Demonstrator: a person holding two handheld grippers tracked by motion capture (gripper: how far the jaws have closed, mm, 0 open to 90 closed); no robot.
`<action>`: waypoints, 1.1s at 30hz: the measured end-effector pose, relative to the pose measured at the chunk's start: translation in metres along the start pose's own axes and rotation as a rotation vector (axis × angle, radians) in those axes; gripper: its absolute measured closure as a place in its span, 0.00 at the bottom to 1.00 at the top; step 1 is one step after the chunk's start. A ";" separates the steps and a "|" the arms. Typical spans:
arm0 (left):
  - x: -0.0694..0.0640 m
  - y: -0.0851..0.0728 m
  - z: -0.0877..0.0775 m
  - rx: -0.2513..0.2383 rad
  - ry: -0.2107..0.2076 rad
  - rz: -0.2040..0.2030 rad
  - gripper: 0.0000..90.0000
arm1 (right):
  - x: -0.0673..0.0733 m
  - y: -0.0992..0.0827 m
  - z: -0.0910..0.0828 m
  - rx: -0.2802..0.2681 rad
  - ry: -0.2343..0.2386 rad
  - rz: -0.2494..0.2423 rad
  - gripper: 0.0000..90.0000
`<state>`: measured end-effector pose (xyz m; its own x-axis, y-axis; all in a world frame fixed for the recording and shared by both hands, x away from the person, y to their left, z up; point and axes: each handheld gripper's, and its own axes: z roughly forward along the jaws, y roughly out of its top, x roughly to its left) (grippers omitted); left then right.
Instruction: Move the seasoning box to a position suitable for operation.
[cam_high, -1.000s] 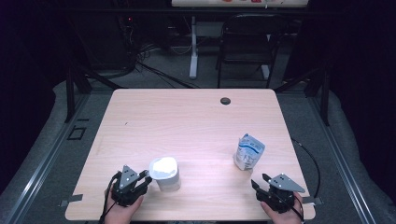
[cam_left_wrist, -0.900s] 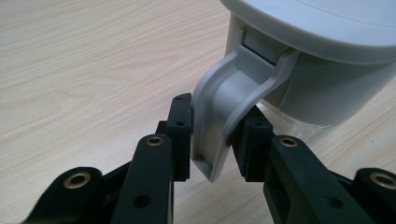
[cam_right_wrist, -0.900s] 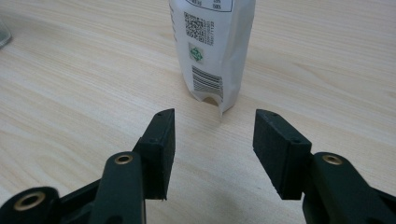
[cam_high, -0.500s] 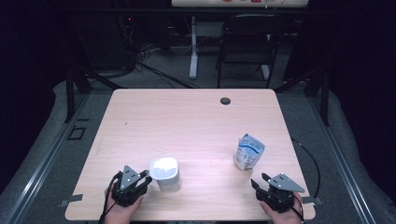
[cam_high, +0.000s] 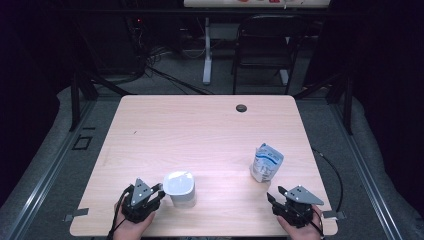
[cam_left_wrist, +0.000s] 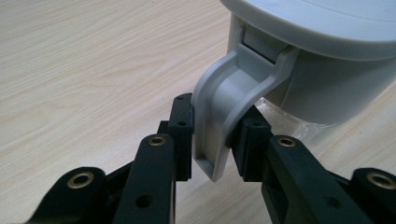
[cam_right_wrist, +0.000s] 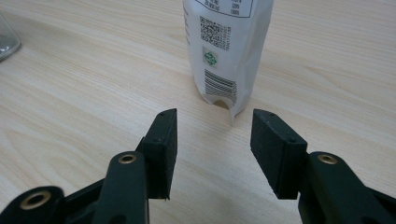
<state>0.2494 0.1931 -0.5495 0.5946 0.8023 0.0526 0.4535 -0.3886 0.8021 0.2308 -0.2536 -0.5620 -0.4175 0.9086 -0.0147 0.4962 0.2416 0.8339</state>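
Left gripper (cam_left_wrist: 212, 135): clamped on jug (cam_high: 179, 188) handle (cam_left_wrist: 229, 107), near table (cam_high: 200, 130) edge. Right gripper (cam_right_wrist: 214, 140): jaws apart, empty, facing upright pouch (cam_right_wrist: 229, 51).

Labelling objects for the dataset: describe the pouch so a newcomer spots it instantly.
On the light wooden table, look to the near right area, just ahead of the right hand-held gripper, whose jaws stand open and apart from it. The white pouch stands upright there, with blue print, a barcode and a QR code, unlike the lidded white-grey jug at near left.
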 end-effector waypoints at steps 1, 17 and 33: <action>-0.001 0.000 0.000 0.000 -0.002 0.003 0.81 | 0.000 0.000 0.000 0.000 0.001 -0.001 0.57; -0.020 0.004 0.001 0.009 -0.015 0.016 0.80 | 0.010 0.004 0.002 -0.007 0.027 -0.017 0.57; -0.037 0.009 0.005 0.025 -0.019 0.029 0.80 | 0.032 0.011 0.004 -0.008 0.091 -0.070 0.58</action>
<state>0.2344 0.1575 -0.5472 0.6197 0.7822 0.0640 0.4527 -0.4229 0.7850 0.2257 -0.2205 -0.5554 -0.5183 0.8548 -0.0237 0.4571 0.3003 0.8372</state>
